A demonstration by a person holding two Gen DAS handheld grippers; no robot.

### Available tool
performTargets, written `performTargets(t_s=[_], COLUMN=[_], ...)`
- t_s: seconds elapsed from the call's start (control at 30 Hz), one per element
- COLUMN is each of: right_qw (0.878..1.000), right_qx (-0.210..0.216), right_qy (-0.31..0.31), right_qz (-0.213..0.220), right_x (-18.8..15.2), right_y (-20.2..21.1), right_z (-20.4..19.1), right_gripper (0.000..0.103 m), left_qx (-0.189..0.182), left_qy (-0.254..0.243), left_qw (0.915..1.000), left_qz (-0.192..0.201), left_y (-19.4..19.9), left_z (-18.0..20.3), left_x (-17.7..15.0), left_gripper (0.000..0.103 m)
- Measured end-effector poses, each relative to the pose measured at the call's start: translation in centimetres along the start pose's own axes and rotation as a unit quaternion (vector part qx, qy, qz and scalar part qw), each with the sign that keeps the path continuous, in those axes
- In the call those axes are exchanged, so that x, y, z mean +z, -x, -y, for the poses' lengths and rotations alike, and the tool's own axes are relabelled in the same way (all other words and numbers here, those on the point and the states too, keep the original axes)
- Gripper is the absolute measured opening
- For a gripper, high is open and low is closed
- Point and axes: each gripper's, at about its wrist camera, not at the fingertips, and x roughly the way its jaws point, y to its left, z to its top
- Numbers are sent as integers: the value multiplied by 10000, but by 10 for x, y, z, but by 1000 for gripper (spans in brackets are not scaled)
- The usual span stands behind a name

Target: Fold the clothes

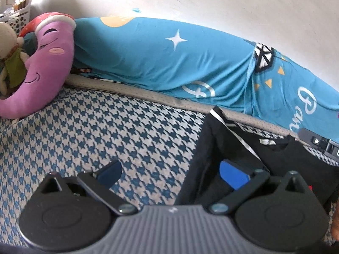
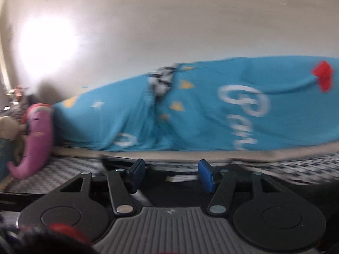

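Purple moon plush is lying far left on houndstooth cover. Left gripper is hovering, fingers spread, empty. Black garment is lying right, under the right finger. Right gripper is spread too, over the garment.

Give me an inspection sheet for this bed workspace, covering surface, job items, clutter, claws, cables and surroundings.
Surface: houndstooth bedcover, blue and grey, lying flat.
Job's things: black garment with a white stripe, spread at the right of the left wrist view.
Clutter: purple moon pillow, beige plush toy beside it, blue printed sheet draped over a long bulk along the wall.
Claws: left claw open, one finger over the garment, the other over the bedcover; right claw open above dark fabric, view blurred.
Cables: nothing seen.
Surroundings: white wall; white basket of items in the far left corner.
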Motion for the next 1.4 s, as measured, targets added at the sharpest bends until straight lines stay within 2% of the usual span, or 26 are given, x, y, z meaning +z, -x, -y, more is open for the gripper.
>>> performTargets(t_s=[0.1,0.27,0.63,0.83,0.87,0.9,0.93,0.97,1.07,1.2,1.33,1.4], right_qw=[9989,9951,9938,9915,9912,9908,9902,9900,9895,9894,9897,9898], right_qx=[-463,-981,-1086,-1161,-1161,-1164,-1169,-1156,-1182,-1327,-1349,-1363], right_qy=[-48,67,232,479,535,610,700,754,802,290,251,222], right_qz=[-48,-109,-107,-340,-333,-325,-315,-307,-200,502,410,342], right_x=[-2,-6,-2,-12,-13,-14,-14,-14,-14,-4,3,5], right_y=[-3,-18,-51,-70,-72,-73,-74,-75,-76,-67,-67,-65], right_z=[29,55,64,60,59,58,57,57,58,64,57,54], right_gripper=[56,56,56,56,51,37,30,15,9,9,13,26], left_qx=[-53,-131,-129,-125,-117,-112,-112,-112,-104,-79,-66,-64], left_qy=[-7,-22,-187,-282,-312,-337,-357,-377,-427,-452,-444,-436], left_qw=[9999,9997,9990,9984,9983,9983,9982,9981,9978,9977,9978,9979], left_qz=[-91,-219,-385,-472,-471,-467,-472,-478,-489,-494,-484,-474], left_y=[-3,-9,-21,-27,-28,-28,-29,-29,-31,-32,-31,-30], left_z=[2,4,12,17,18,19,20,21,23,25,25,25], left_x=[-2,-4,-10,-13,-14,-15,-15,-16,-17,-18,-17,-16], left_gripper=[103,103,103,103,103,103,103,103,103,103,103,103])
